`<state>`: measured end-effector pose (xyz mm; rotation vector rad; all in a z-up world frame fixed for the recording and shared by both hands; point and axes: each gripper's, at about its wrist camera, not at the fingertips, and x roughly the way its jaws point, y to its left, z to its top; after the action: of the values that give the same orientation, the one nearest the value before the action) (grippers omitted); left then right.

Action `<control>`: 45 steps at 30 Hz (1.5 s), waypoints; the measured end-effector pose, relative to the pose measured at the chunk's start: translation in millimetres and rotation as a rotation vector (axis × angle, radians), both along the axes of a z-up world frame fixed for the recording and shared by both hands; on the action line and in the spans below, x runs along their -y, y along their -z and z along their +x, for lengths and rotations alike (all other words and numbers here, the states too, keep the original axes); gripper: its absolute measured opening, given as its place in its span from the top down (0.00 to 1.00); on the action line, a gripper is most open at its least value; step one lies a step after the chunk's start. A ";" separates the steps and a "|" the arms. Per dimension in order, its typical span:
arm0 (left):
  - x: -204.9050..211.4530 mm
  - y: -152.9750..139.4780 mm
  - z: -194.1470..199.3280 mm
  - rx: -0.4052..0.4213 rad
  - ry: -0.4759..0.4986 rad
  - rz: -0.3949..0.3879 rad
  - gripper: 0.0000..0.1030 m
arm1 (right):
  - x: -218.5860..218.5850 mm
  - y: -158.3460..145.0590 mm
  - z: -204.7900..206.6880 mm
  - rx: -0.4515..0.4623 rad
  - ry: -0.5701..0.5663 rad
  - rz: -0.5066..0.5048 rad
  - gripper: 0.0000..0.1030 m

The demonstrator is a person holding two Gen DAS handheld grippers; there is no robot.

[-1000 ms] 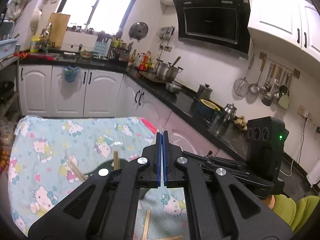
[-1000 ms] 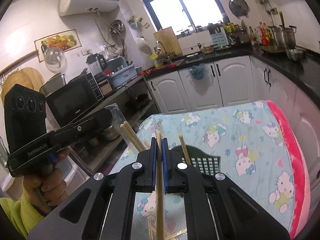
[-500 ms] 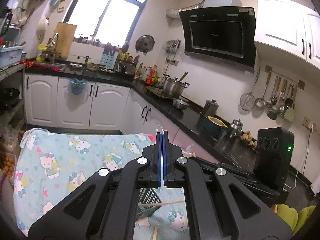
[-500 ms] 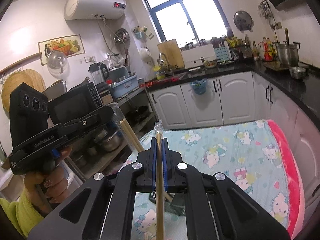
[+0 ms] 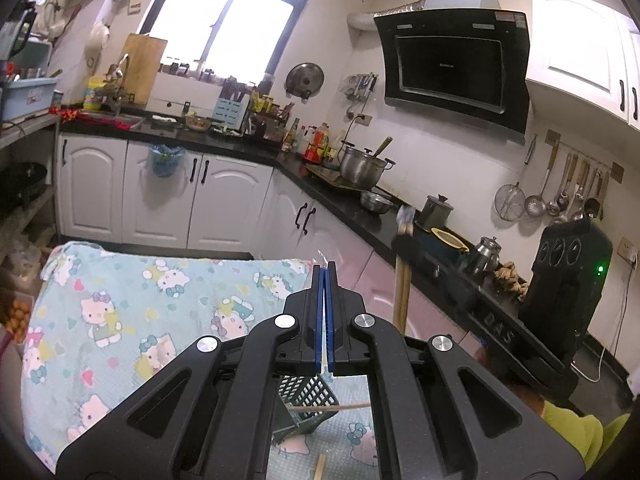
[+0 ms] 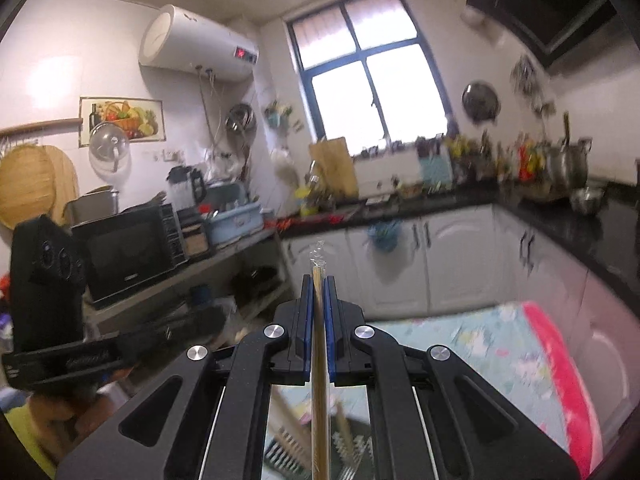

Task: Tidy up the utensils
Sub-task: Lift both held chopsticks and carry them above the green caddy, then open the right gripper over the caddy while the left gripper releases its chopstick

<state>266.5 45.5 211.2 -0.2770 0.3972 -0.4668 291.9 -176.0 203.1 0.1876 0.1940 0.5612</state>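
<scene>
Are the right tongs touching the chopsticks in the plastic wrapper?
Touching. The right wrist view shows the right tongs shut on the wrapped chopsticks, with both blue pads pressed against their sides and no gap.

Pale blue cartoon-cat tablecloth (image 5: pixel 120 312), dark green mesh basket (image 5: pixel 308 394).
</scene>
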 end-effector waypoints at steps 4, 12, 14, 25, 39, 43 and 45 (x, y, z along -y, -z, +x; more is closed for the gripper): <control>2.8 8.9 5.2 -0.017 0.004 -0.007 1.00 | -5.8 8.9 6.8 0.081 0.073 -0.015 0.95; 4.0 22.5 14.2 -0.035 0.008 -0.030 1.00 | -12.3 30.8 25.3 0.130 0.142 -0.011 0.95; 1.9 28.1 16.8 -0.042 0.008 -0.040 1.00 | -14.5 37.0 29.1 0.131 0.156 -0.014 0.95; -6.7 51.1 23.2 -0.074 0.004 -0.073 1.00 | -27.6 70.5 41.1 0.123 0.305 -0.072 0.95; -10.5 63.4 21.0 -0.100 0.000 -0.066 1.00 | -42.4 99.0 43.6 0.124 0.390 -0.079 0.94; -12.0 63.9 20.4 -0.101 -0.005 -0.057 1.00 | -38.8 99.7 33.9 0.116 0.369 -0.071 0.70; -13.2 65.1 19.6 -0.104 -0.012 -0.056 1.00 | -36.8 98.7 29.7 0.106 0.357 -0.063 0.70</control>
<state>286.1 58.7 146.1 -0.3589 0.4845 -0.4532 321.6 -139.3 104.4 0.1267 0.0719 0.2091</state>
